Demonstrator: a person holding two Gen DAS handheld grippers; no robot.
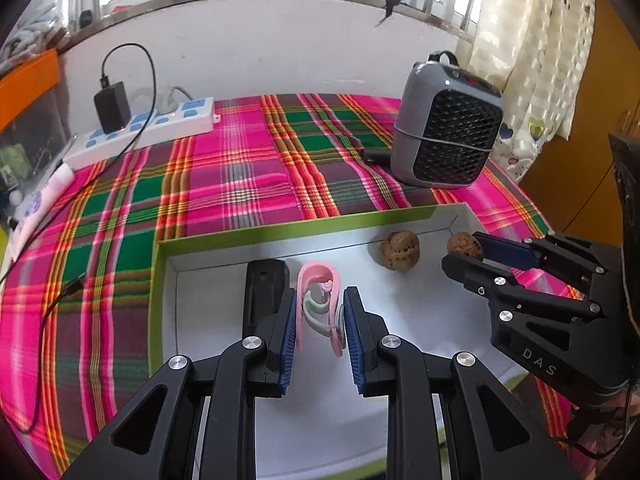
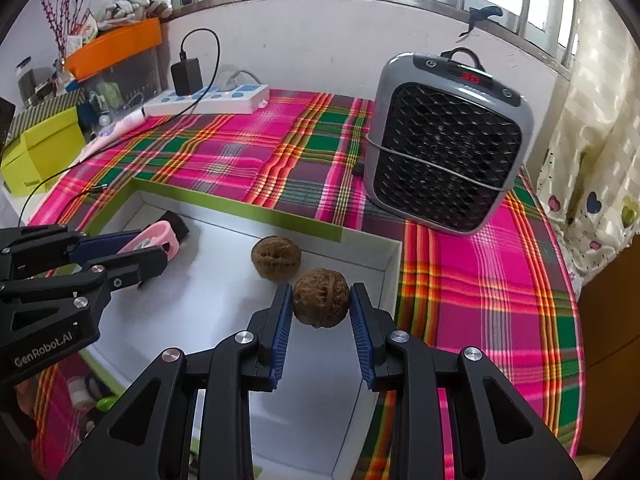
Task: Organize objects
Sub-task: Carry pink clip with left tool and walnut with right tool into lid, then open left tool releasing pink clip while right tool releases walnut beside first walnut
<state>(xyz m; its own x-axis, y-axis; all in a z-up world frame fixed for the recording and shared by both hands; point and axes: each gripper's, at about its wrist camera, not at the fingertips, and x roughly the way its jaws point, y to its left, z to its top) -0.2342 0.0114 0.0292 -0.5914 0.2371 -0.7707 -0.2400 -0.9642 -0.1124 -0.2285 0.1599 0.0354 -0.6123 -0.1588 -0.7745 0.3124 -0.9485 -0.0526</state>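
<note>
Left fingers (image 1: 320, 332) clamp the pink clip (image 1: 320, 304); right fingers (image 2: 322, 328) grip a walnut (image 2: 321, 303)

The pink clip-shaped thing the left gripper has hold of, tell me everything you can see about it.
The pink loop-shaped plastic clip is a narrow, rounded U of glossy pastel plastic, with a pale green curved piece and a small pink peg nested inside its loop. It stands on edge, closed end pointing away, clamped between the blue ribbed pads of the left gripper, over the white floor of the green-rimmed shallow box. A black rectangular block lies just beside it. Whether it touches the floor is unclear.
</note>
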